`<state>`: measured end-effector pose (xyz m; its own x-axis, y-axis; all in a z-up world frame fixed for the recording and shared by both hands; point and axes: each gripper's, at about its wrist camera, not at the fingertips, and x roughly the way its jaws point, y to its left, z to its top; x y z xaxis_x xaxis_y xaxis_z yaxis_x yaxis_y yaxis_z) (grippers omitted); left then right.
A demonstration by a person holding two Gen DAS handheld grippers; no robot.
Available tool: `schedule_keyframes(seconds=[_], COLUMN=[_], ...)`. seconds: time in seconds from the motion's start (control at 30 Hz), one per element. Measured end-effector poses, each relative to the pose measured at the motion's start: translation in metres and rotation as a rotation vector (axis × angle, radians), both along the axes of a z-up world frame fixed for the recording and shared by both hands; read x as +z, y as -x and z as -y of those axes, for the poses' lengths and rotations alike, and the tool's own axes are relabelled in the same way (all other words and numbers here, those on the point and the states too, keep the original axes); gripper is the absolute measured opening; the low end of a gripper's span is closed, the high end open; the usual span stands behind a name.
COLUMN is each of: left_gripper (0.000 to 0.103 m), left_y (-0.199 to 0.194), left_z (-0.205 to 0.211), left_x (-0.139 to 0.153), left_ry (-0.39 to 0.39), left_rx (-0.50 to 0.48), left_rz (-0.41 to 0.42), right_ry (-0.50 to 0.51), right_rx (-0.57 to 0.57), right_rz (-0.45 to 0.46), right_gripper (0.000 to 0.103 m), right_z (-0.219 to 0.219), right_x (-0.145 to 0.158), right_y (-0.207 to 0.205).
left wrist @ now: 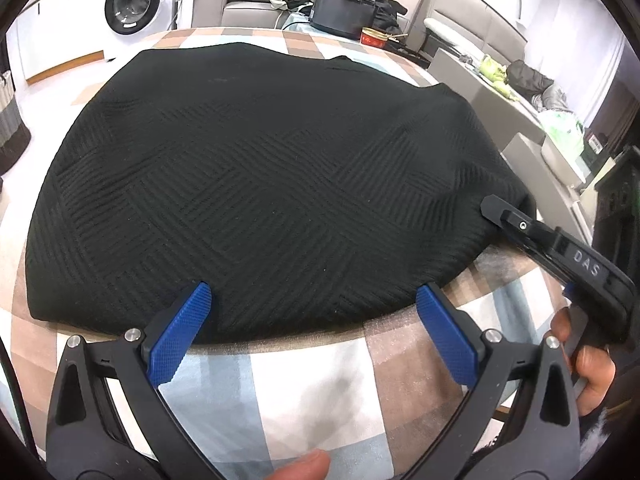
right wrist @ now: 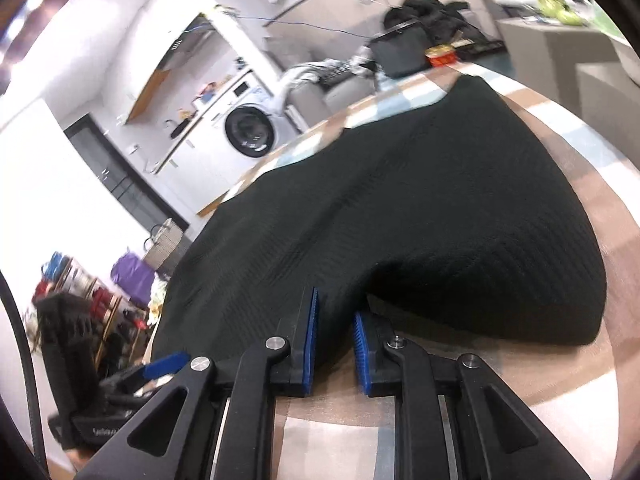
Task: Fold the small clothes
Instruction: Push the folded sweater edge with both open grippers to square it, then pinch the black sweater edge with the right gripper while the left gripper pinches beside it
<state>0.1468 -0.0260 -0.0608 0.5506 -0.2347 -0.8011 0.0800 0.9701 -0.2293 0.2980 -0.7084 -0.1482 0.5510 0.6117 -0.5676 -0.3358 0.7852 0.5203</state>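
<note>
A black textured knit garment (left wrist: 260, 184) lies folded and flat on the checked tablecloth (left wrist: 320, 392). My left gripper (left wrist: 314, 304) is open, its blue pads (left wrist: 182, 332) at the garment's near edge with nothing between them. My right gripper (right wrist: 335, 344) is shut on the garment's near right corner (right wrist: 334, 320), with the cloth pinched between the blue pads (right wrist: 310, 344) and lifted into a ridge. The right gripper also shows in the left wrist view (left wrist: 504, 210), at the garment's right edge. The garment (right wrist: 440, 208) stretches away in the right wrist view.
A washing machine (left wrist: 136, 2) stands behind the table at left. A black box (left wrist: 344, 12) and a red tin (left wrist: 374, 36) sit past the table's far edge. Sofas with clothes (left wrist: 532, 80) are at right. The checked table edge (right wrist: 624, 240) runs right of the garment.
</note>
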Motion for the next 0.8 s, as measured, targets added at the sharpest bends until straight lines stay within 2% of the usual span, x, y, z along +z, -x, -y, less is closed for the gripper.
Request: schedule_keyframes(seconds=[0.07,0.17,0.23,0.37,0.7,0.8], left_gripper=[0.102,0.102,0.102,0.102,0.101,0.096], left_y=[0.000,0.001,0.002,0.003,-0.002,-0.004], left_z=[0.001,0.001,-0.002,-0.006,0.002,0.003], left_x=[-0.001,0.000,0.003,0.007,0.010,0.009], left_ry=[0.000,0.005,0.026,0.079,0.083,0.095], left_rx=[0.011,0.049,0.078,0.132,0.175,0.183], left_rz=[-0.004,-0.016,-0.024,-0.046,-0.114,-0.129], right_ry=[0.024,-0.003,-0.030,-0.008,-0.013,-0.025], right_rx=[0.012,0.008,-0.001,0.005,0.038,0.049], right_rz=[0.021,0.017,0.018,0.037,0.050,0.047], right_gripper=[0.018,0.018,0.018,0.018,0.018,0.018], right_z=[-0.002,0.002,0.005,0.002,0.001,0.004], right_x=[-0.001,-0.003,-0.003,-0.003,-0.007,-0.008], right_y=[0.001,0.000,0.000,0.001,0.000,-0.002])
